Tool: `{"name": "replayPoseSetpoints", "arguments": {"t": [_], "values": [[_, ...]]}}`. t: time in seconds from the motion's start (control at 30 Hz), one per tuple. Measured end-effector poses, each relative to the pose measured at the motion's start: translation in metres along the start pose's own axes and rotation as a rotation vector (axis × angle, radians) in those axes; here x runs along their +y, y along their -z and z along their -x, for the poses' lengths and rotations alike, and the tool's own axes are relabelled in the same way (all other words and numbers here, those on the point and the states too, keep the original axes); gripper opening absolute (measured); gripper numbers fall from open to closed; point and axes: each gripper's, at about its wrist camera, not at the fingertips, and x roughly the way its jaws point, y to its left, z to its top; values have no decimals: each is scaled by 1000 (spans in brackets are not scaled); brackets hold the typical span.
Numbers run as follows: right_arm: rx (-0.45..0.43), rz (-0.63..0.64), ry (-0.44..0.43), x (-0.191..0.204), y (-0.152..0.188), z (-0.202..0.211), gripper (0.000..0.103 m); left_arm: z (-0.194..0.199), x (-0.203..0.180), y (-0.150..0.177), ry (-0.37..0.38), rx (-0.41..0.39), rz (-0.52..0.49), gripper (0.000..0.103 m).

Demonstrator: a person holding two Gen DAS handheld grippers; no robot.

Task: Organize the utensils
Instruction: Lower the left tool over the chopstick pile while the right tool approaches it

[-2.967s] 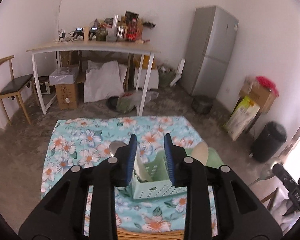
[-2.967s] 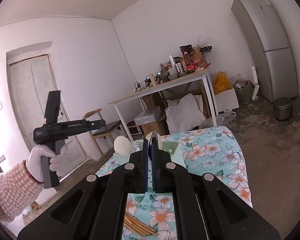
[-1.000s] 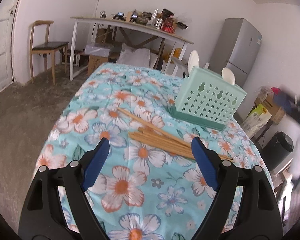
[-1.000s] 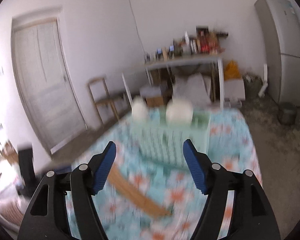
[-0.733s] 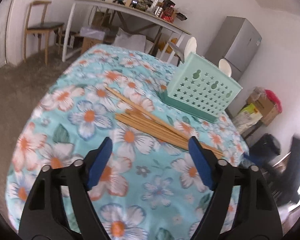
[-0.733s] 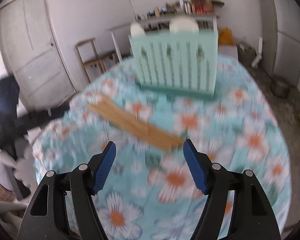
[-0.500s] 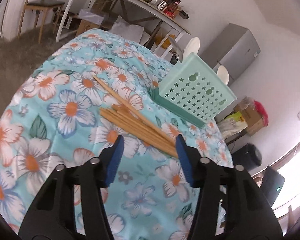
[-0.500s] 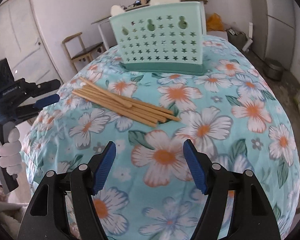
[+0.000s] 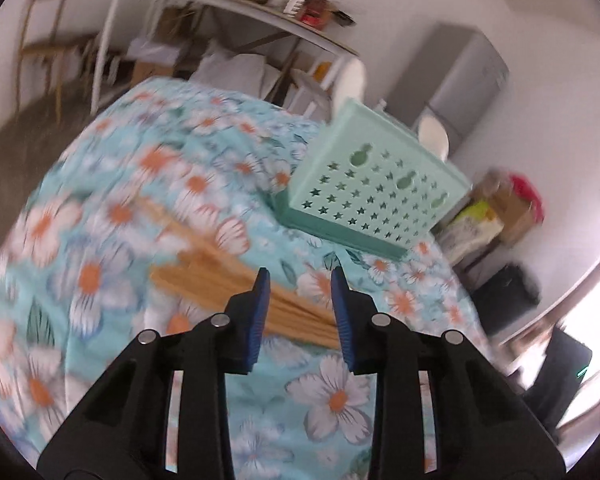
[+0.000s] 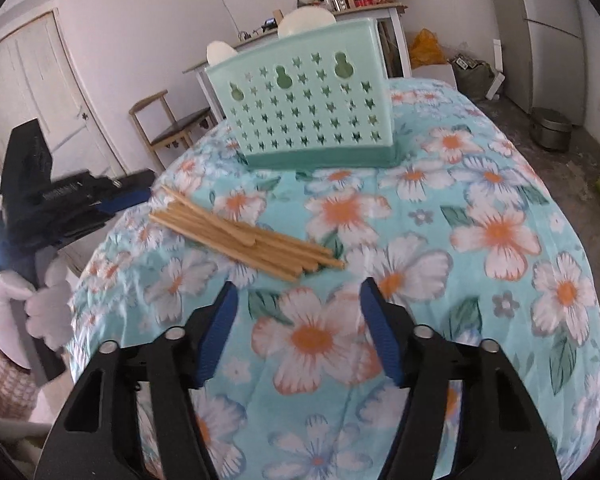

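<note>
The left gripper (image 9: 298, 280) is held low over the table covered with a turquoise flowered cloth (image 9: 332, 396) and is tilted downward. Its blue-padded jaws are spread a moderate way, and nothing is pinched between them. The bundle of light wooden chopsticks (image 9: 236, 292) is seen directly ahead of the claw and runs across the gap between the fingertips; whether the pads touch the sticks cannot be told, because this view is blurred. The mint-green plastic utensil basket with star-shaped holes (image 9: 374, 196) stands further ahead and a little to the right. Two white rounded utensil heads (image 9: 354, 76) are seen rising above its rim.

The right gripper (image 10: 296, 286) is held above the cloth with its jaws spread wide and empty. In this view the chopsticks (image 10: 244, 236) lie flat just ahead of the claw, slightly to the left, apart from both fingertips. The basket (image 10: 304, 116) stands upright well beyond them. At the far left the left gripper (image 10: 66, 200) is seen, gripped by a hand in a white glove (image 10: 46, 306). White lettering is printed on its black body, but it is too blurred to be read.
</note>
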Motion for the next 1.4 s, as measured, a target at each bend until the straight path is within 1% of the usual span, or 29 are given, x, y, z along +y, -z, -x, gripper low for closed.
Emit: {"name": "replayPoseSetpoints", "arguments": {"t": [0.07,0.1,0.13,0.17,0.2,0.23,0.33,0.43,0.47,0.7,0.77,0.83,0.87,0.93,1.0,1.1,1.17,1.27,1.33,1.4], "values": [[-11,-7,-25,2,-8,-4,48,-14,-6,-1,-39,26,-63,25],[-13,-9,-32,4,-14,-8,46,-22,-7,-1,-59,43,-94,23],[-9,-9,-40,7,-20,-14,41,-28,-8,0,-73,52,-113,22],[-8,-10,-46,9,-24,-17,38,-38,-8,2,-107,72,-144,22],[-7,-11,-56,13,-31,-25,35,-44,-6,5,-124,94,-155,22],[-4,-7,-67,16,-36,-31,34,-51,-4,9,-140,121,-158,19],[26,21,-73,26,-42,-53,30,-48,-5,15,-159,112,-185,18],[125,46,-61,32,-38,-77,26,-43,-11,24,-194,120,-242,18],[122,56,-61,34,-38,-76,26,-41,-12,26,-198,122,-249,18],[143,130,-58,44,-26,-67,26,-21,-10,42,-178,130,-232,18],[146,146,-53,49,-22,-62,26,-16,-7,47,-157,147,-213,18],[156,173,-46,55,-17,-57,26,-17,0,53,-121,196,-165,18],[156,183,-44,58,-15,-55,26,-14,1,56,-115,180,-157,18],[176,195,-46,61,-10,-53,26,-11,3,60,-108,177,-156,18],[184,206,-27,63,-5,-51,26,-8,7,62,-85,177,-118,18],[192,191,-14,60,-7,-46,26,-4,11,65,-61,170,-92,18],[172,182,-7,59,-11,-39,26,1,13,66,-48,163,-80,18],[130,179,-23,63,-20,-29,26,8,15,67,-34,144,-67,18],[109,180,-38,70,-26,-30,25,12,16,65,-22,127,-49,18],[101,187,-52,78,-31,-36,22,18,17,64,-9,100,-39,18]]}}
